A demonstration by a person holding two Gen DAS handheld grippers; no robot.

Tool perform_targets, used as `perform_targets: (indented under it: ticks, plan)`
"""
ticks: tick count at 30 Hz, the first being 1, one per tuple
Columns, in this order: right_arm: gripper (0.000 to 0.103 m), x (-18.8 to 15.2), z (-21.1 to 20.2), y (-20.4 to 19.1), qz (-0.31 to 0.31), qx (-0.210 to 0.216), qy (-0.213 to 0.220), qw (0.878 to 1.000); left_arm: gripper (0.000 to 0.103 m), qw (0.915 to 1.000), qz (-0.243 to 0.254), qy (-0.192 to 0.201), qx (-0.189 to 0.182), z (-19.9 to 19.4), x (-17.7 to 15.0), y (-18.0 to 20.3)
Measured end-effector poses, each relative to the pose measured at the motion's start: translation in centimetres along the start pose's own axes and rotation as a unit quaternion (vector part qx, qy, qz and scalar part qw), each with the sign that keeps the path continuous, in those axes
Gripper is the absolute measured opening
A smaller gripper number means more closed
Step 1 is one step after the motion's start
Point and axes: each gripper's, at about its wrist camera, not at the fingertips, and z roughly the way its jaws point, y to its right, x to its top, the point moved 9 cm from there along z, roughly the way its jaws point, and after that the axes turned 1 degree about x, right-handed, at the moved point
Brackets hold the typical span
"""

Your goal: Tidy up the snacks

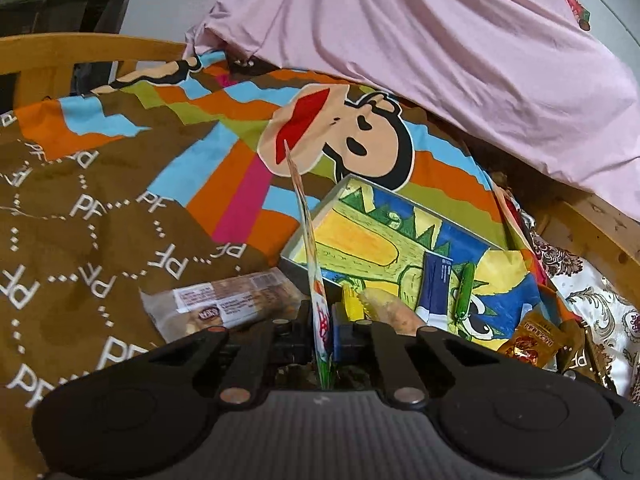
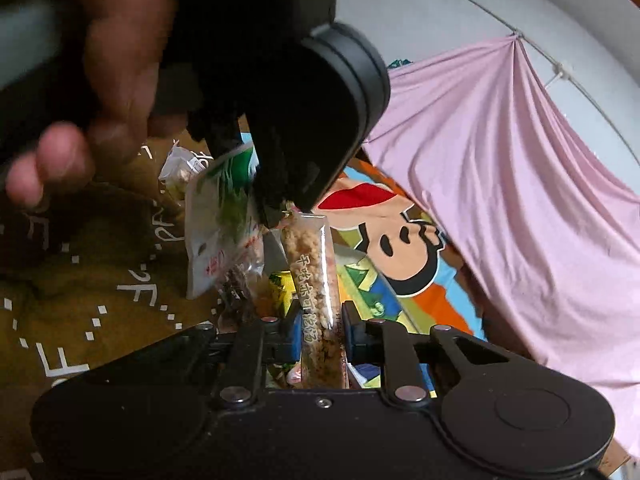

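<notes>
My left gripper (image 1: 322, 332) is shut on a flat white-and-green snack packet (image 1: 308, 248), seen edge-on and standing upright above the colourful open box (image 1: 400, 240). The same packet shows in the right wrist view (image 2: 216, 224), hanging from the left gripper held in a hand. My right gripper (image 2: 322, 336) is shut on a clear stick pack of crumbly brown snack (image 2: 316, 280), just right of the left gripper. A clear cracker pack (image 1: 224, 304) lies on the bedspread left of the box. A green stick (image 1: 464, 288), a blue packet (image 1: 438, 284) and a tan roll (image 1: 392, 312) lie in the box.
A brown sachet (image 1: 532, 344) lies at the box's right corner. Everything rests on a patterned bedspread (image 1: 80, 220) with a wooden bed frame (image 1: 60, 52) behind. A pink sheet (image 1: 440, 48) hangs at the back right. A small clear bag (image 2: 180, 168) lies on the bedspread.
</notes>
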Motion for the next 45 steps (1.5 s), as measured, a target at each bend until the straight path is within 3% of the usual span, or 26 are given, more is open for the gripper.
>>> perform_targets:
  ticks: [6, 12, 18, 22, 26, 31, 35, 38, 45]
  plan:
    - [0.021, 0.2, -0.4, 2.9, 0.007, -0.041, 0.009, 0.999, 0.009, 0.9994, 0.021, 0.027, -0.007, -1.5, 2.0, 1.7]
    - [0.021, -1.1, -0.8, 7.0, 0.047, -0.095, -0.009, 0.994, 0.009, 0.9974, 0.019, 0.063, -0.031, -1.5, 5.0, 5.0]
    - [0.021, -3.6, -0.4, 11.7, 0.096, -0.147, -0.033, 0.984, 0.009, 0.9945, 0.043, 0.075, -0.058, 0.8, 7.3, 8.8]
    - [0.021, -5.2, 0.2, 14.5, 0.114, -0.182, -0.037, 0.976, 0.009, 0.9917, 0.070, 0.075, -0.076, 3.0, 7.6, 11.8]
    - [0.021, -8.1, 1.7, 17.1, 0.153, -0.200, -0.070, 0.965, 0.009, 0.9908, 0.074, 0.066, -0.092, 6.1, 7.6, 14.6]
    - [0.021, -11.5, 3.5, 18.6, 0.205, -0.200, -0.108, 0.952, 0.009, 0.9897, 0.088, 0.039, -0.106, 10.2, 6.4, 17.8]
    - [0.021, -12.6, 5.2, 18.1, 0.224, -0.181, -0.120, 0.950, 0.009, 0.9884, 0.093, 0.007, -0.120, 12.6, 4.7, 19.0]
    - [0.021, -13.0, 6.2, 17.3, 0.241, -0.160, -0.130, 0.948, 0.009, 0.9876, 0.090, -0.012, -0.128, 13.8, 3.6, 19.2]
    - [0.021, -14.6, 7.7, 17.7, 0.316, -0.129, -0.155, 0.927, 0.009, 0.9895, 0.083, -0.036, -0.113, 15.5, 2.6, 18.2]
